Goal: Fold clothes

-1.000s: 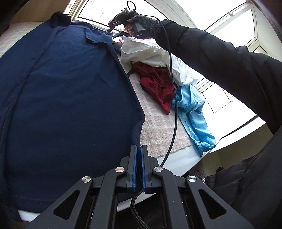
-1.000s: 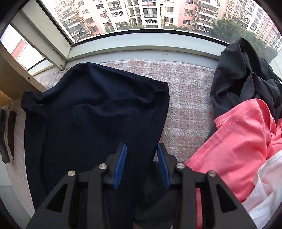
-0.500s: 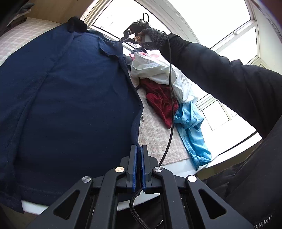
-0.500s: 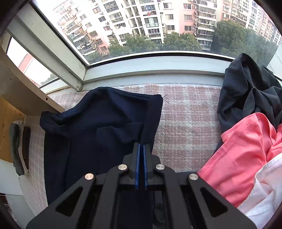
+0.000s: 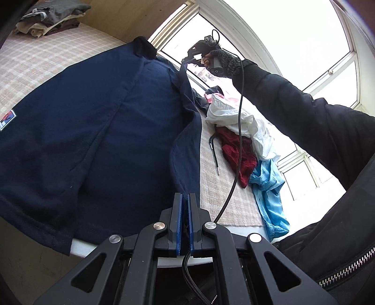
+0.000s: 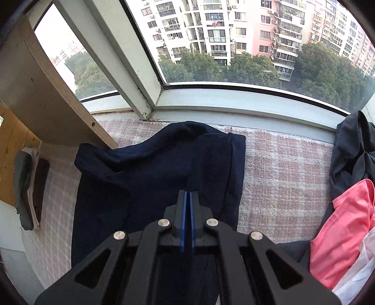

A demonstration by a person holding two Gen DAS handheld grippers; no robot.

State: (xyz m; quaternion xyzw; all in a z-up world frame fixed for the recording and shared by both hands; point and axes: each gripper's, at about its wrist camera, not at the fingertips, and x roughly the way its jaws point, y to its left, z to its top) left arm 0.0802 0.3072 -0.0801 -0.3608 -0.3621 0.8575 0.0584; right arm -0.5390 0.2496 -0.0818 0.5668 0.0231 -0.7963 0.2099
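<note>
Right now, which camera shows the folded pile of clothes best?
The left wrist view: the folded stack sits in its top left corner, several layers visible from above. The right wrist view shows the same stack only edge-on at its left border, squeezed by the lens.

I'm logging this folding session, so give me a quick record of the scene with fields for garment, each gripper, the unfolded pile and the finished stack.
garment: navy shirt, spread on the checked cloth by the window
right gripper: shut on an edge of the navy shirt, lifting it above the surface
left gripper: shut on the shirt's near edge
unfolded pile: white, dark red and light blue garments, a pink one and a black one
finished stack: folded clothes at the far end
</note>
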